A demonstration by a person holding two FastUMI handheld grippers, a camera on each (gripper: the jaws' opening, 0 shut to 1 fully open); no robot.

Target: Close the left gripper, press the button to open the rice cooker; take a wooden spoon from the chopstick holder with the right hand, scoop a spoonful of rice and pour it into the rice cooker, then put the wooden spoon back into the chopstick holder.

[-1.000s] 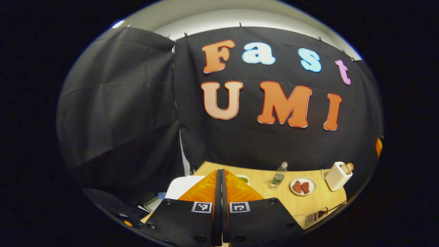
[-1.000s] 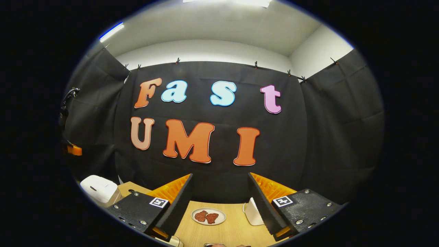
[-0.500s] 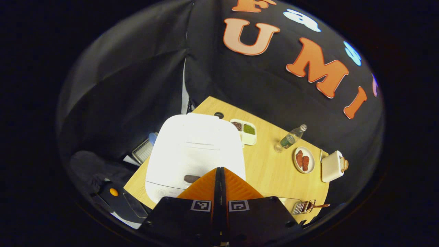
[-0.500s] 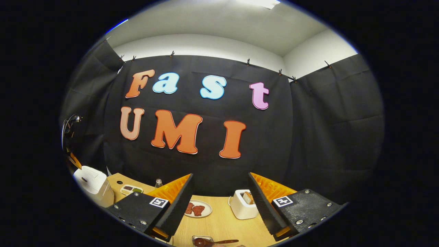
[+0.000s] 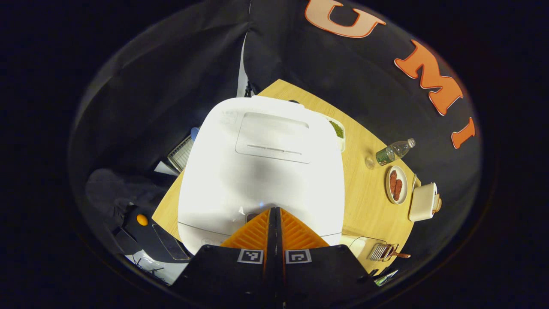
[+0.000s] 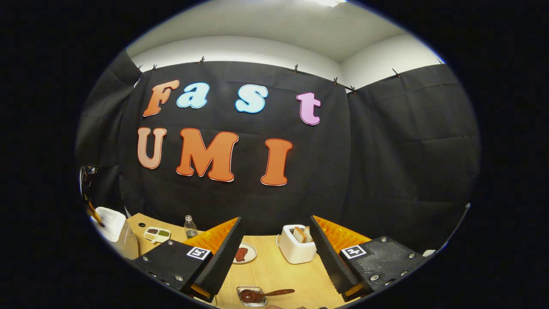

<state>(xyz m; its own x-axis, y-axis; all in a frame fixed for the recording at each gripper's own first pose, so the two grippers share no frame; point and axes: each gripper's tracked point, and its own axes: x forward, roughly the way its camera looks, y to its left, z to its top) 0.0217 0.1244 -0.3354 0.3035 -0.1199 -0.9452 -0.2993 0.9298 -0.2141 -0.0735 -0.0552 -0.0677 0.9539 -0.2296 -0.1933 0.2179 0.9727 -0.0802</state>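
On a wooden table inside a black-curtained booth sits a white rice cooker, its lid down. The left gripper hovers right over the cooker's front edge, its two fingers pressed flat together, tips at or just above a small dark button (whether they touch it cannot be told). The right gripper hangs well apart from the cooker, fingers spread wide with nothing between them. Below it, near the table's front edge, a wooden spoon lies across a small holder. Farther back stand a toaster with bread, a plate, a water bottle and a divided dish of grains.

By the look of things, only the closing of the left gripper is done. Opening the cooker, picking up the spoon, scooping, pouring and returning the spoon all remain.
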